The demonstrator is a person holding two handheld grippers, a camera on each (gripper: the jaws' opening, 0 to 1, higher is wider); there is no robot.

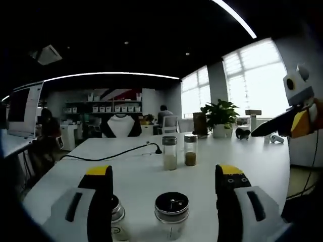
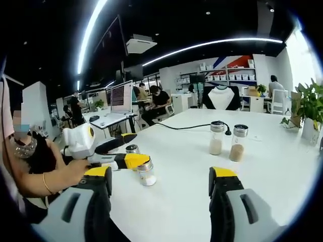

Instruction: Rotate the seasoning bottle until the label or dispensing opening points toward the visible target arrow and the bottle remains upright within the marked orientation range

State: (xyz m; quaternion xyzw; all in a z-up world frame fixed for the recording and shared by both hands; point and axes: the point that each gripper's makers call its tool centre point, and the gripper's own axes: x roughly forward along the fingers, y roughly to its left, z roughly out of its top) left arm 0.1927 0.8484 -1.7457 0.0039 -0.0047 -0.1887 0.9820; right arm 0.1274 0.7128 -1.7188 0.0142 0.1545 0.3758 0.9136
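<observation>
Two tall clear seasoning bottles stand upright side by side mid-table, one with pale powder (image 1: 169, 153) (image 2: 217, 137) and one with brown powder (image 1: 191, 149) (image 2: 238, 142). Two short jars sit closer in. A dark-lidded jar (image 1: 171, 206) (image 2: 146, 172) lies low between the jaws of my left gripper (image 1: 164, 170), which stands open and touches nothing. The other jar (image 1: 117, 214) (image 2: 132, 149) is partly hidden behind its left jaw. My right gripper (image 2: 160, 172) is open and empty. It reaches into the left gripper view from the right (image 1: 272, 127). A hand holds the left gripper (image 2: 126, 151).
The white table (image 1: 146, 176) (image 2: 262, 181) has a black cable (image 1: 116, 151) (image 2: 192, 126) running across it. A potted plant (image 1: 220, 116) (image 2: 310, 108) stands at its far end. A person's arm (image 2: 50, 181) is at the left. Desks, shelves and seated people fill the background.
</observation>
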